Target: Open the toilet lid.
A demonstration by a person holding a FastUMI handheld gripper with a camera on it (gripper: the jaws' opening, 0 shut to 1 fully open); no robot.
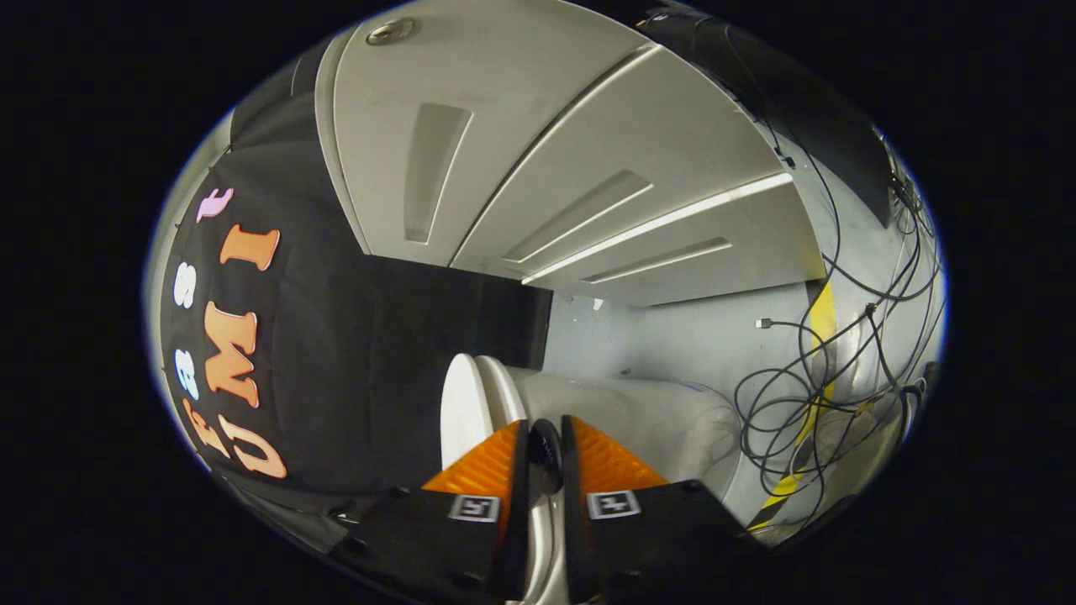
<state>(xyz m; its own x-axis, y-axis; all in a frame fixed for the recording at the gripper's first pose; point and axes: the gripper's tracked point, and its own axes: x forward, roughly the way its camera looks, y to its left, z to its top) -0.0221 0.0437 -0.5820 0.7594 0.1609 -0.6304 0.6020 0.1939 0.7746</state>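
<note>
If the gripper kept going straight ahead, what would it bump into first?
Probably nothing new: the gripper already seems to have its fingers pinched on the toilet lid, with a small dark knob between them. Going on, it would likely push along the lid's edge, though depth is unclear.

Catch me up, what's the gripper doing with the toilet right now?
A person's handheld gripper has its fingers nearly closed around the edge of the white toilet lid, with a small dark knob-like part sitting between them. The view is rolled sideways, so whether the lid is already raised off the toilet body is hard to judge. A tangle of black cables and a yellow-black tape strip lie on the grey floor beyond.
</note>
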